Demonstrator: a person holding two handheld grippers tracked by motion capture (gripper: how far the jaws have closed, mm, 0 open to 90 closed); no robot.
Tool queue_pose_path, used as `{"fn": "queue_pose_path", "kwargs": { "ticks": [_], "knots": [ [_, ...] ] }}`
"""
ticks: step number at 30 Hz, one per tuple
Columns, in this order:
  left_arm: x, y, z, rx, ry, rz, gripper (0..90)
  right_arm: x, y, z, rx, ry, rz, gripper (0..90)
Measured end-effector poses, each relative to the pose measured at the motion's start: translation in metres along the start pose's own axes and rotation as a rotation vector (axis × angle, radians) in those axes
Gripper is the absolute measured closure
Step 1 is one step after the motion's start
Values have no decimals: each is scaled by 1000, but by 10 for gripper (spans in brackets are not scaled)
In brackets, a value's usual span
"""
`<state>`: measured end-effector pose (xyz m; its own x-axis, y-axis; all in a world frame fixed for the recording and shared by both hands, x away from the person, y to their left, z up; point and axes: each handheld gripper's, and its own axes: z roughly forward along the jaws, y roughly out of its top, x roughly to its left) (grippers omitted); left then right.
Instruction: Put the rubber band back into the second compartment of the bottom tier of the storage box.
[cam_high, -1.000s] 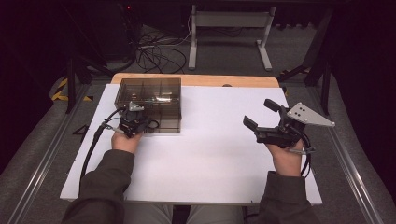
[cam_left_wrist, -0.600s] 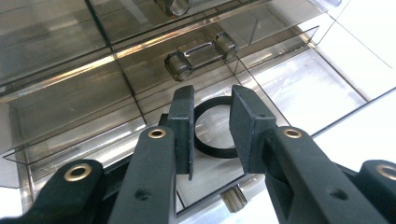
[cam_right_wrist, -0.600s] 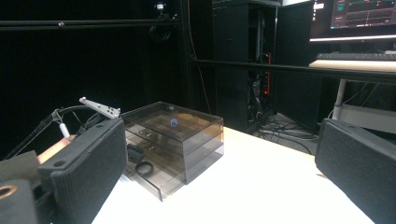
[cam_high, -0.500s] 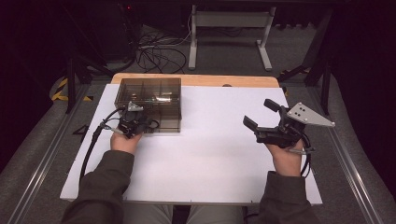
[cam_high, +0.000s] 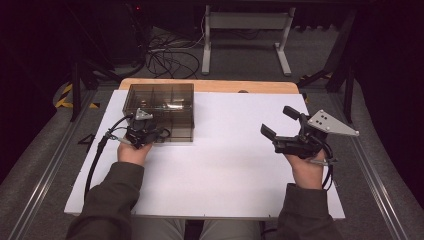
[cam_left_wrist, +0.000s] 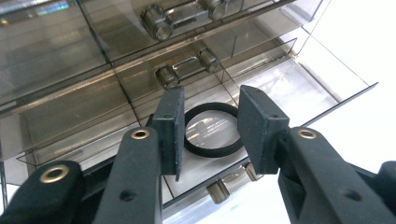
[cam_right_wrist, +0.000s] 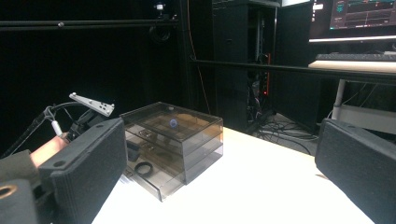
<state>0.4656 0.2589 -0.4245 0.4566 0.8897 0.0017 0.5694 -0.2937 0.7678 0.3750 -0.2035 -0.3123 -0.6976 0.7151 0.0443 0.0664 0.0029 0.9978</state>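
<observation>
**A:** Item one, the cabinet?

**B:** One smoked clear-plastic drawer unit (cam_high: 161, 102), standing at the far left of the white table top (cam_high: 225, 165). Three drawers, each with a metal bar handle (cam_left_wrist: 187, 67). The bottom drawer (cam_left_wrist: 299, 88) is pulled out toward me; the two above it look pushed in.

**A:** Contents?

**B:** One black ring (cam_left_wrist: 212, 130), lying flat on the floor of the open bottom drawer, near its front wall. My right gripper's view shows it too, a small dark loop in the extended drawer (cam_right_wrist: 143, 168). What the upper drawers hold, I cannot tell through the tinted plastic.

**A:** Your left tool?

**B:** My left gripper (cam_left_wrist: 210, 128) is poised over the open drawer, its jaws parted and standing to either side of the ring. From this angle they seem to be above the ring rather than touching it, but I am not sure of the height. In the high view it sits at the near front of the cabinet (cam_high: 142, 132), my left hand (cam_high: 132, 152) behind it.

**A:** And the right?

**B:** My right gripper (cam_high: 280, 131) is well apart from the cabinet, over the right side of the table, jaws spread wide with nothing between them. Grey three-cornered plate (cam_high: 330, 124) on top.
</observation>
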Motion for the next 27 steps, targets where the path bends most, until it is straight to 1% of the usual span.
{"fn": "queue_pose_path", "kwargs": {
  "ticks": [5, 10, 18, 27],
  "knots": [
    [-1, 1, -3, -12, -7, -3, 586, 0, 0, 0, -2, 0, 1, 31],
    [-2, 1, -4, -5, -12, 0, 559, 1, 0, 0, 1, 3, -1, 31],
    [-4, 2, -13, -36, -15, 1, 547, 1, 0, 1, 2, 2, -1, 31],
    [-6, 4, -21, -64, -19, -9, 494, 1, -1, 1, 5, -1, 3, 31]
  ]
}}
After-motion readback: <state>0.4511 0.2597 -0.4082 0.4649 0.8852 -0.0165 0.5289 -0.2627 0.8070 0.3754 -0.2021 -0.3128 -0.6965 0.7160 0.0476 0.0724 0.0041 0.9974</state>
